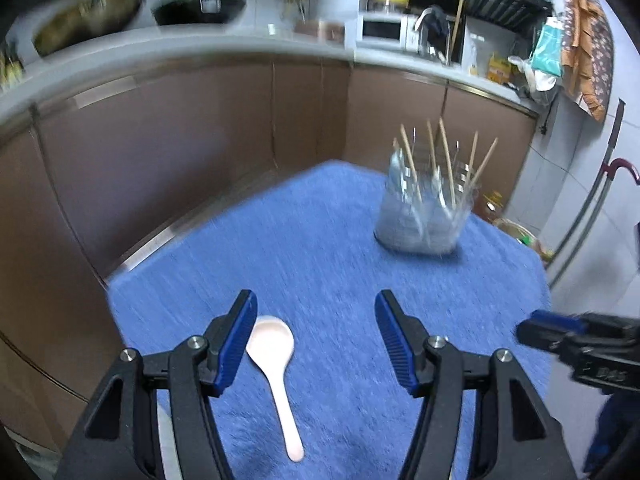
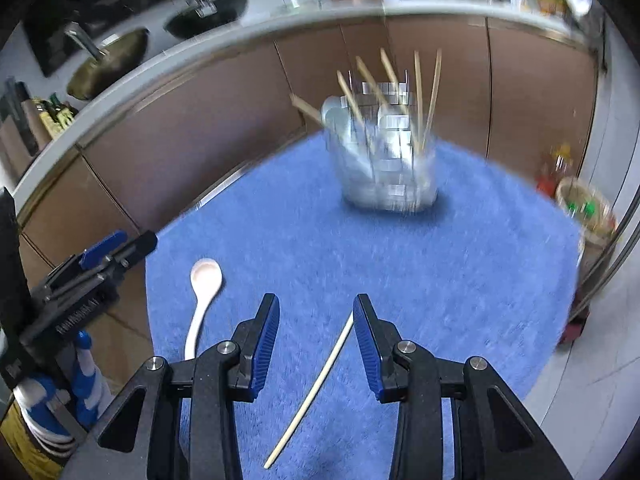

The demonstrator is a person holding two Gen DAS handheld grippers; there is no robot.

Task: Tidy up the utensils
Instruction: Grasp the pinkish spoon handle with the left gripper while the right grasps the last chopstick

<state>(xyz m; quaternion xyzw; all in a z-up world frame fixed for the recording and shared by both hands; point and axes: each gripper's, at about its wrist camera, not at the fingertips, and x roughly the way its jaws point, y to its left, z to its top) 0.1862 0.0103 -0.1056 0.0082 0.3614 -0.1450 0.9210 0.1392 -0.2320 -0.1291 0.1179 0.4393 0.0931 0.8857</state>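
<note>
A white spoon [image 1: 276,360] lies on the blue cloth [image 1: 320,248], bowl end beside the left finger of my left gripper [image 1: 316,308], which is open and empty above the cloth. A single pale chopstick [image 2: 316,384] lies slanted on the cloth below my right gripper [image 2: 316,304]. Its far end shows next to the right finger, and the jaws stand apart without pressing it. The spoon [image 2: 204,292] lies to the left. A clear holder [image 2: 384,160] with several chopsticks stands upright at the far side, and also appears as the holder [image 1: 424,216] in the left wrist view.
Brown cabinet fronts [image 1: 200,128] and a grey counter with a sink [image 2: 204,16] run behind the clothed table. Each gripper shows in the other's view: the right gripper [image 1: 560,332], the left gripper [image 2: 100,264]. A basket and bottles [image 2: 580,204] stand on the floor at right.
</note>
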